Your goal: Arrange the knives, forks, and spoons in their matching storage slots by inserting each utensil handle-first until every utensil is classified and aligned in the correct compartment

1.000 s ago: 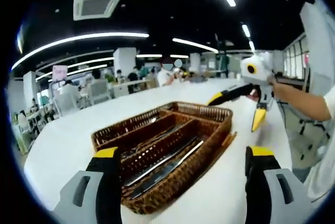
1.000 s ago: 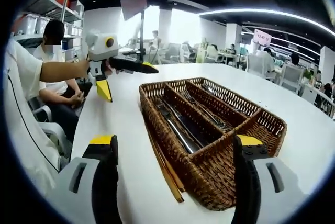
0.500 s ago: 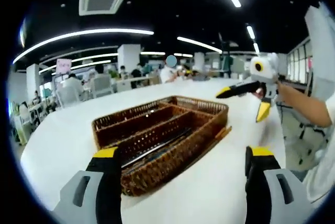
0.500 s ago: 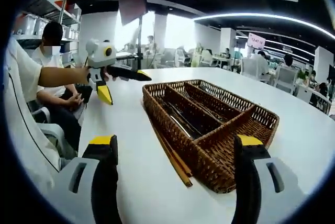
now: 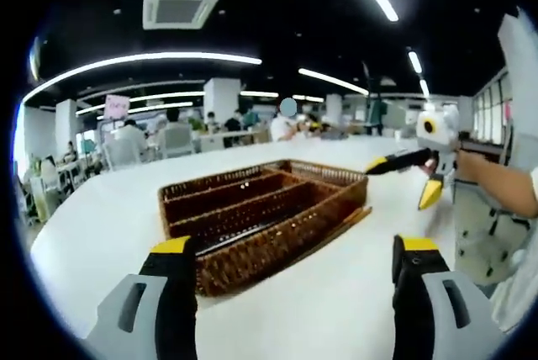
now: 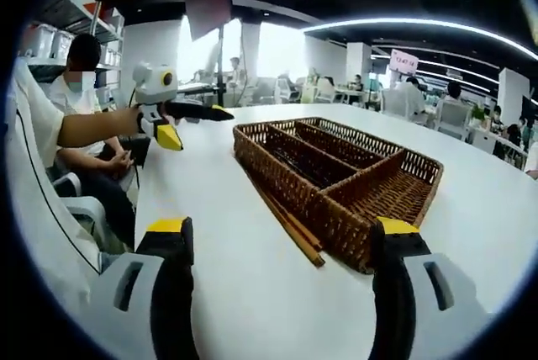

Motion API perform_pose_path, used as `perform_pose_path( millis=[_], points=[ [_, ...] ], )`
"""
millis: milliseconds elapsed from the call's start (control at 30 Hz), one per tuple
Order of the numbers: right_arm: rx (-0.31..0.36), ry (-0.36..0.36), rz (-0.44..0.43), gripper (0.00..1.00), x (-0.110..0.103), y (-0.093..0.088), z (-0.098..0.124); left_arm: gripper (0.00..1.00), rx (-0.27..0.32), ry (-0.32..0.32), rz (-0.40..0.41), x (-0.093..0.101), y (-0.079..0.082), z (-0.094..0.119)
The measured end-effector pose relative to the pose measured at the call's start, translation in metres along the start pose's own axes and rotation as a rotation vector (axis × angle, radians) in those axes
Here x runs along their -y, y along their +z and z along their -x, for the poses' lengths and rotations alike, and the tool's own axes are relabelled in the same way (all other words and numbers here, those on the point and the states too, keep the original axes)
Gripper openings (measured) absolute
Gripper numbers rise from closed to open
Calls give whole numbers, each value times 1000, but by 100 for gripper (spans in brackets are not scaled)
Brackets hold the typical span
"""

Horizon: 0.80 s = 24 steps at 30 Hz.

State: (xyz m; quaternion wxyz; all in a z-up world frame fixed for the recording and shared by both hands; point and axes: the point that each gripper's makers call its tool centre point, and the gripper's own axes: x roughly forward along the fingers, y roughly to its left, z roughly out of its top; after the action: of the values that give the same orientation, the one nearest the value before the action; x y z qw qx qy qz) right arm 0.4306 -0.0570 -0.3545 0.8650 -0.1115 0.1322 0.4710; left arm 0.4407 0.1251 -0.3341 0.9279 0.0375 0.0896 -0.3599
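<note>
White table (image 6: 252,293), wicker tray (image 6: 336,171), chopsticks (image 6: 286,221) beside it, both hand-held grippers (image 5: 290,263) (image 6: 282,242) wide open, empty.

Bright ceiling strip lights (image 5: 160,59), edges bowed, distance perhaps slightly soft.

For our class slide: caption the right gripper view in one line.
Open right gripper faces a wicker cutlery tray on a white table, left gripper raised beyond.

Left gripper (image 5: 290,251) and right gripper (image 6: 286,230) apparently gape wide, both empty.
</note>
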Motion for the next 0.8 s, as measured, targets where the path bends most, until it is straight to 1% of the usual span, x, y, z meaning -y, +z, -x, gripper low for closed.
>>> perform_pose_path(
  millis=[67,100,167,233,267,333,367,433,467,533,567,600,667,733,800],
  points=[
    [9,0,-13,90,-3,-2,1,95,-1,22,18,-1,-2,3],
    [4,3,-13,89,-4,-4,0,95,4,20,29,3,-2,5],
    [-15,13,-1,84,-8,-9,-2,94,25,22,42,9,0,8],
    [-38,27,10,81,-12,-14,-4,94,26,37,38,10,-1,9],
    [-47,32,11,79,-14,-16,-6,94,28,35,35,13,-2,9],
    [-47,40,12,78,-15,-16,-7,94,18,37,33,15,-6,9],
    [-52,40,9,78,-16,-17,-9,94,2,41,22,15,-11,9],
    [-50,47,9,78,-18,-18,-10,92,8,45,18,16,-13,12],
    [-51,53,6,77,-17,-19,-11,90,5,39,28,18,-14,13],
    [-67,61,9,73,-18,-22,-13,87,14,31,41,21,-14,15],
    [-72,65,15,68,-19,-23,-14,87,17,30,51,22,-14,15],
    [-80,80,18,65,-21,-25,-15,87,26,30,72,23,-13,15],
    [-95,128,15,59,-29,-26,-18,87,28,35,65,25,-14,15],
    [-106,146,31,56,-32,-27,-21,86,18,36,57,27,-18,15],
    [-120,138,43,55,-29,-29,-25,85,3,36,62,31,-24,15]
  ],
)
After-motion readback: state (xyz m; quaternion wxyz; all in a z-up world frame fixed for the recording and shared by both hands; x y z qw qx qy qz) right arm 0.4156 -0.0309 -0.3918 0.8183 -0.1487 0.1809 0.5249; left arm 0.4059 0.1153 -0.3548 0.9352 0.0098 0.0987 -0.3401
